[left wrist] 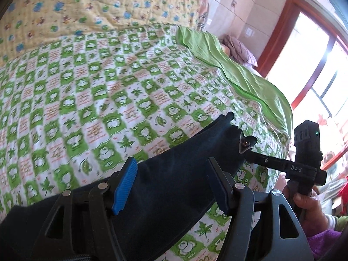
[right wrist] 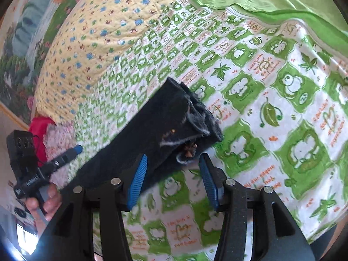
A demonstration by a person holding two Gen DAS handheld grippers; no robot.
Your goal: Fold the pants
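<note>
Dark navy pants lie folded in a long strip on a green-and-white checked quilt. My left gripper is open, its blue-padded fingers straddling the strip near its middle. My right gripper is open too, just short of the waist end of the pants, where lining and a small brown detail show. The right gripper also shows in the left wrist view, its tip at the pants' end. The left gripper also shows in the right wrist view at far left.
A yellow quilt with blue flowers lies beyond the checked one. A plain green sheet runs along the bed's right side. A window with a red frame is at right. Red and pink cloths lie at the bed's edge.
</note>
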